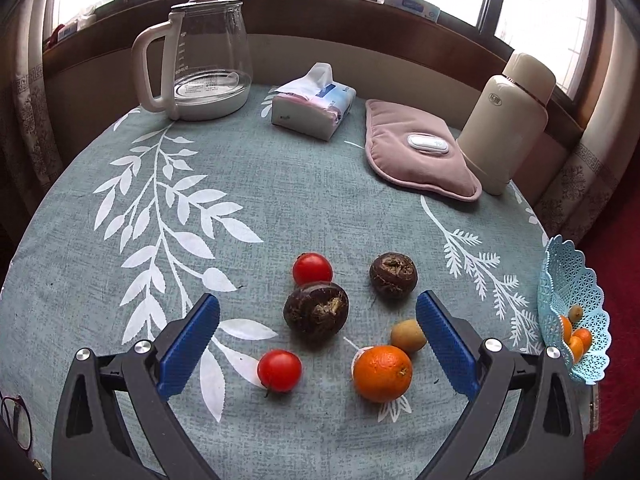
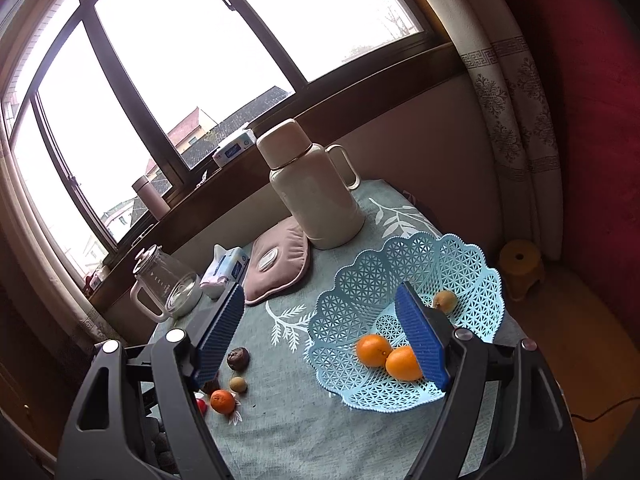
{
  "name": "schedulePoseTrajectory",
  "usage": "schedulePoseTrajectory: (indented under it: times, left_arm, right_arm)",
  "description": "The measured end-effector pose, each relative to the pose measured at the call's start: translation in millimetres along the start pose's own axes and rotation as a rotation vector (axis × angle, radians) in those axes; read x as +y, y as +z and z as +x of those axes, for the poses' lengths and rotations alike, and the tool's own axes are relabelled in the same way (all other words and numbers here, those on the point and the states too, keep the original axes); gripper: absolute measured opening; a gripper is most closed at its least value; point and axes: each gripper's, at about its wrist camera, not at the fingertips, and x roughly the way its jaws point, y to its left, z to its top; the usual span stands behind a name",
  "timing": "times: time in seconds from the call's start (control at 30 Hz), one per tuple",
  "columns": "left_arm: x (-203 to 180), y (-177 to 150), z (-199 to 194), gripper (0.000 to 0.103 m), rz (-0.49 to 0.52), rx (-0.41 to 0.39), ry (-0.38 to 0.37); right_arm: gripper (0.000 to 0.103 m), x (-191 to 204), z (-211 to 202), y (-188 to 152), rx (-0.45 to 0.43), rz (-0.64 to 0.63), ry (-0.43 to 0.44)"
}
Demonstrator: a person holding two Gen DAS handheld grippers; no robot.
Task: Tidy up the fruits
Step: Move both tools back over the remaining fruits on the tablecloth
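Leaf-print tablecloth, loose fruits between left gripper's spread, empty jaws.

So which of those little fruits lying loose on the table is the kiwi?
Start at the round table with the leaf-print cloth and find the loose fruit near its front edge. The kiwi touches the orange, just behind it. It is the smallest piece, dull tan-green, unlike the red tomatoes and dark brown ones.
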Motion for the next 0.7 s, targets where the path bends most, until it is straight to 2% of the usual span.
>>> schedulePoseTrajectory:
  times: [0.5, 0.7]
  left_arm:
    - [1.9, -9.1, 28.8, 0.097, 0.021, 0.05, 0.039]
    - [-1.9, -9.7, 38.6, 0.075, 0.025, 0.081, 0.025]
  right_arm:
    - [0.079, 13.8, 13.8, -11.4, 0.045, -0.048, 0.009]
    - [0.079, 17.5, 17.3, -15.0, 0.057, -0.062, 0.009]
